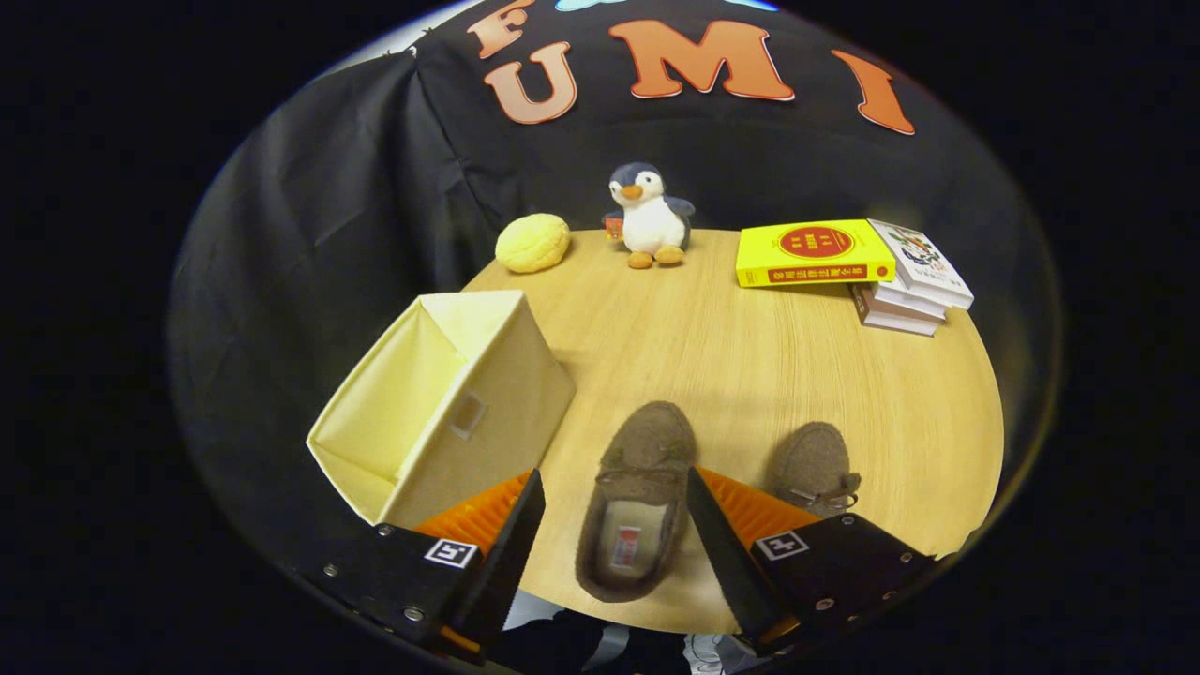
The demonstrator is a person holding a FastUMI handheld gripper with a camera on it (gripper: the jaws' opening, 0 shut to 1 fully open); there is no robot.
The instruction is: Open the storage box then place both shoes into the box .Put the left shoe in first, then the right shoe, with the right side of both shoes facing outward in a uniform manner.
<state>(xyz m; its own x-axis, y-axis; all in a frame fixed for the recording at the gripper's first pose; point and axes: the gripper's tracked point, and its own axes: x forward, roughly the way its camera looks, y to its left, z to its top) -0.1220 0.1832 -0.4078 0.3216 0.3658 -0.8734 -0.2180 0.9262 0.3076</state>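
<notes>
While gripper (614, 525) stood wide open w/ nothing held, one brown shoe (637, 502) lay btwn its fingers; other shoe (814, 467) just right, storage box (441, 398) near left.

Tool-mounted view, above table (750, 375), angled downward

Tongs (614, 525) spread wide w/ brown shoe (637, 502) between.
</notes>
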